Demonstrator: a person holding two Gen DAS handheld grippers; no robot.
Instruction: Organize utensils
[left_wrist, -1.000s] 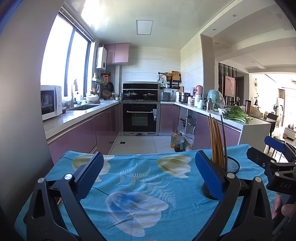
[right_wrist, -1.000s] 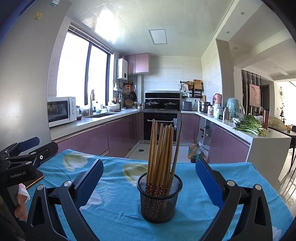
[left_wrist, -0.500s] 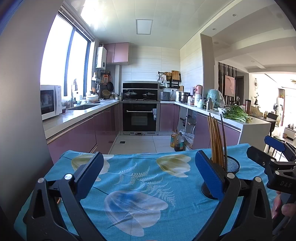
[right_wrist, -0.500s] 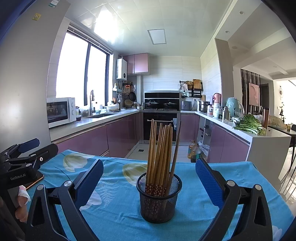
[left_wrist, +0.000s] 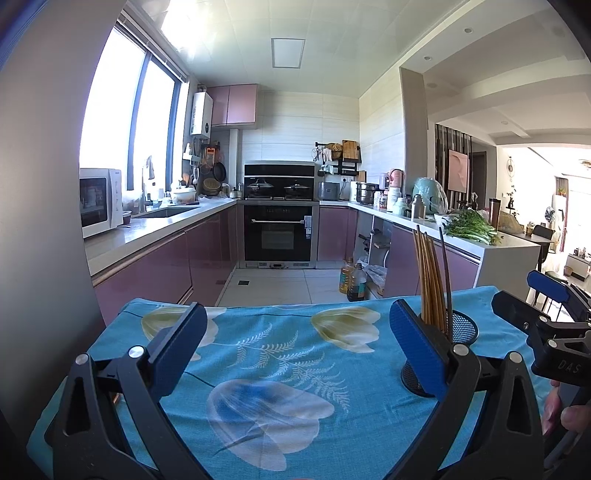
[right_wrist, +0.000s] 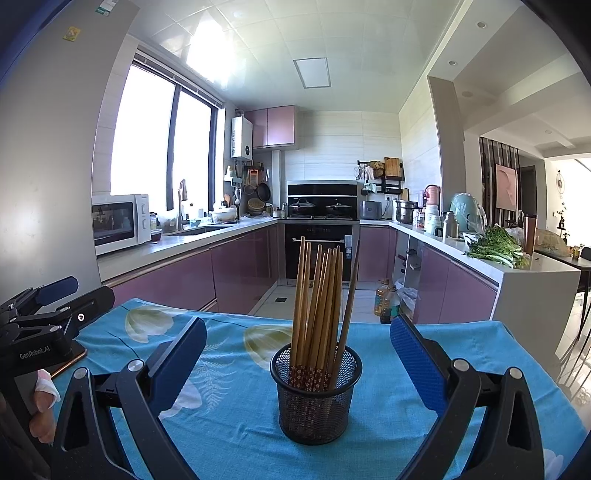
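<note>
Blue floral cloth (right_wrist: 424, 417) spreads under your wide-open right gripper (right_wrist: 299, 363) framing the mesh holder (right_wrist: 314, 398) of chopsticks (right_wrist: 317, 299), your left gripper (left_wrist: 295, 349), also wide, reads "GenRobot.AI", perhaps "DAS" opposite, and nothing has shifted since before.

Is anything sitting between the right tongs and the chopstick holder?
Nothing visible. The right tongs are open, with the mesh holder of chopsticks straight ahead; only bare blue tablecloth lies between.

A table carries a blue floral tablecloth (right_wrist: 236, 417). On the cloth stands a black mesh holder (right_wrist: 315, 398) full of upright chopsticks (right_wrist: 317, 302).
</note>
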